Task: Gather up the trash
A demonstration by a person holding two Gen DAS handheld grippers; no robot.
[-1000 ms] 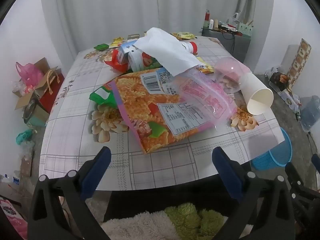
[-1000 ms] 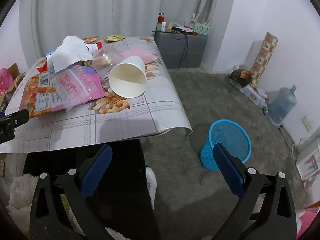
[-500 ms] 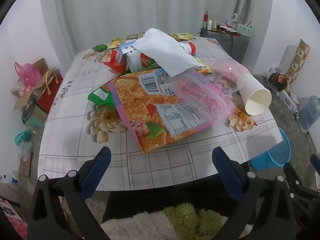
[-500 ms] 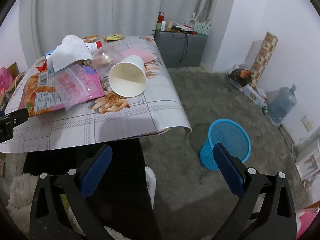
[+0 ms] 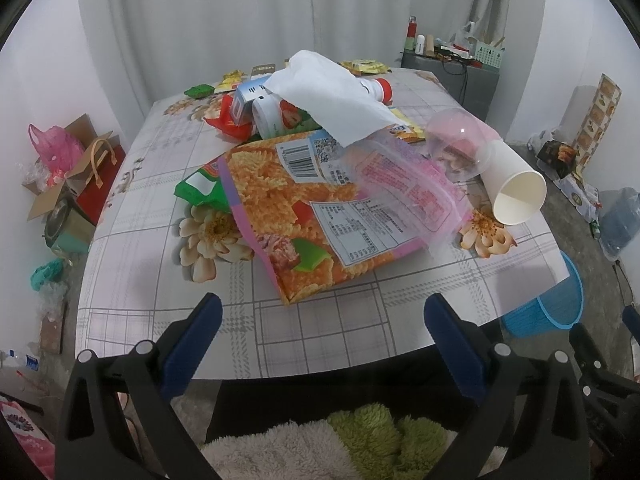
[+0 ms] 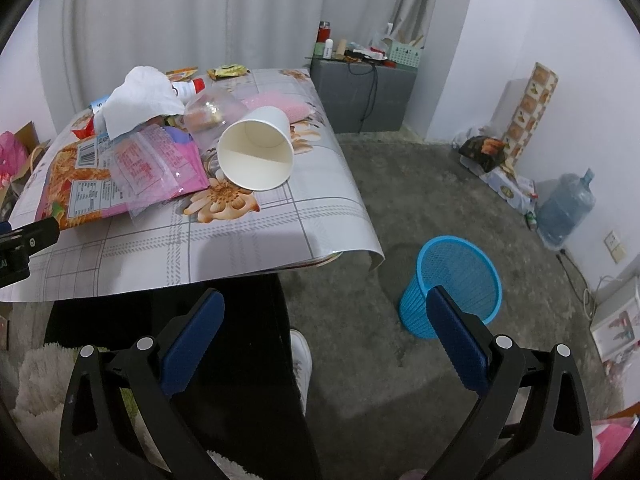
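Little changes over the last second: the left gripper (image 5: 318, 320) drifts slightly, its jaws wide and empty, near edge of the floral-patterned table (image 5: 132, 280). The right gripper (image 6: 324, 320) holds steady, jaws also wide, nothing between them, hovering off the table's right side.

Trash untouched. The large orange noodle packet (image 5: 292, 216) lies nearest, under the clear pink plastic bag (image 5: 404, 188); the white paper cup (image 6: 256, 152) lies tipped at right. The blue mesh wastebasket (image 6: 456, 280) stands on the floor, right of the table.

Judgement: collection not begun; first pick pending.
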